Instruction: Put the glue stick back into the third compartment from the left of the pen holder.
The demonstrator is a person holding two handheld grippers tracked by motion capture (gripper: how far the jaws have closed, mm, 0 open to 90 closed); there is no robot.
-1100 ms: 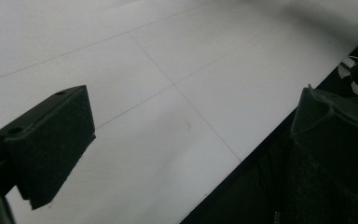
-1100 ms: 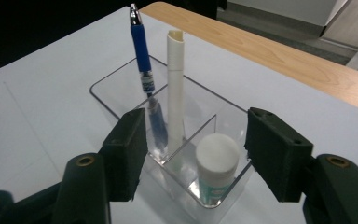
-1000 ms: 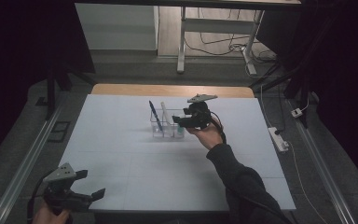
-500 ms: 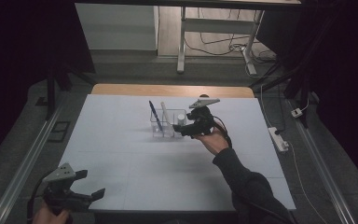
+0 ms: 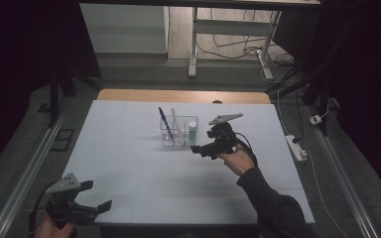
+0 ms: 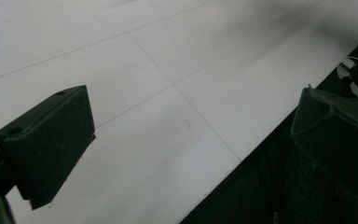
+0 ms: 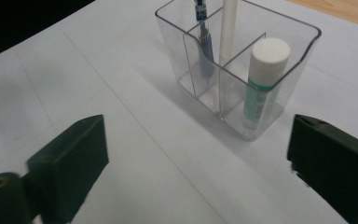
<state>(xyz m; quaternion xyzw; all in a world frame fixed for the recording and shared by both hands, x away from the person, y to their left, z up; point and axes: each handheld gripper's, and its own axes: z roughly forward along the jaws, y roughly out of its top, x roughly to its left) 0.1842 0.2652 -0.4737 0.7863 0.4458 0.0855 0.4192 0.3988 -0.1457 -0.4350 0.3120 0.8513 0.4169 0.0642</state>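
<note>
The right gripper (image 5: 198, 148) hangs just off the near right side of the clear organizer (image 5: 178, 133), jaws spread wide and holding nothing. They have just been opening, and in the right gripper view there is only bare table between them. The black pads (image 7: 70, 158) frame the organizer from a little way off, clear of it.

In the organizer, a glue stick (image 7: 263, 77) with a white cap and green label stands upright in the right-hand compartment as that view has it. A blue pen (image 7: 206, 51) leans in the far left compartment, and a white stick (image 7: 227, 30) rises beside it, just across the divider (which pocket holds its foot I cannot quite tell). In the high view the pen (image 5: 163, 120) and the white stick (image 5: 175, 119) poke well above the rim, with the glue stick (image 5: 192, 130) sitting lower at the right end.

The organizer sits near the middle of the white table (image 5: 129, 163), a little toward the far edge. A strip of bare wood (image 5: 129, 95) shows beyond the white surface.

Down at the near left corner, the left gripper (image 5: 101, 206) is held over the table's edge, well apart from everything else. Its jaws are wide open too, with nothing between them but white surface and the dark drop beyond the edge.

Off to the right, on the floor, lies a white power strip (image 5: 295, 147).
</note>
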